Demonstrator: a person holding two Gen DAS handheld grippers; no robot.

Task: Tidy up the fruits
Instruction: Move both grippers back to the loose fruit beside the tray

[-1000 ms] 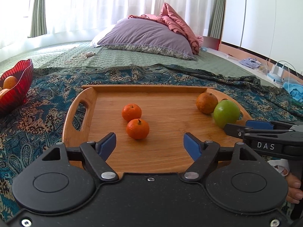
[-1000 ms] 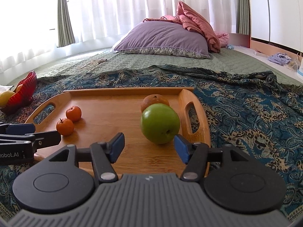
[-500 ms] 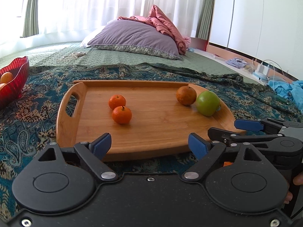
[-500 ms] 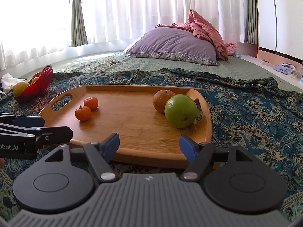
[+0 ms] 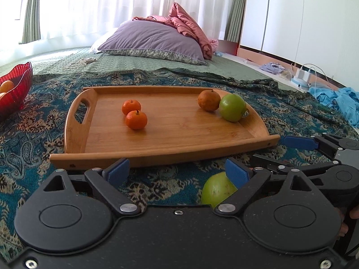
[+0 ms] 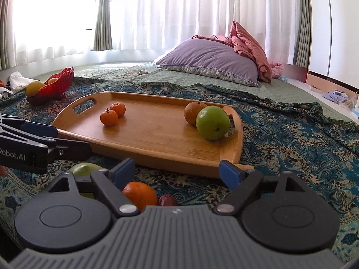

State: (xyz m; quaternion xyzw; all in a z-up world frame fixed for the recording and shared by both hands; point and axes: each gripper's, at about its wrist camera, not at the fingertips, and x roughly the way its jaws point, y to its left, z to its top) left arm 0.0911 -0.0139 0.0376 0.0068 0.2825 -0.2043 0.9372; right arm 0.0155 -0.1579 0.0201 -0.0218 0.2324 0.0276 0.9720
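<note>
Left wrist view: the left gripper (image 5: 178, 171) hangs spread and empty just short of the tray (image 5: 157, 157), which sits on the patterned cloth (image 5: 33, 121). On the tray two mandarins (image 5: 136, 119) lie touching at centre-left, and a brown orange (image 5: 209, 100) leans against a green apple (image 5: 232, 107) at the far right. A second green fruit (image 5: 216, 189) lies on the cloth close under the right finger. The right gripper (image 5: 298, 143) shows at the right edge, fingers apart. A red bowl (image 5: 15, 92) with fruit stands far left

Right wrist view: the right gripper (image 6: 177, 171) is likewise released, holding nothing. Near it on the cloth lie an orange (image 6: 140, 194), a small dark red fruit (image 6: 167, 200) and the green one (image 6: 84, 169), partly hidden. The left gripper (image 6: 44, 143) reaches in from the left

These fruits look light, firm and round, so likely to roll; the smooth green skin may slip. I would pinch each across its widest middle, gently, the soft-skinned mandarins most of all
</note>
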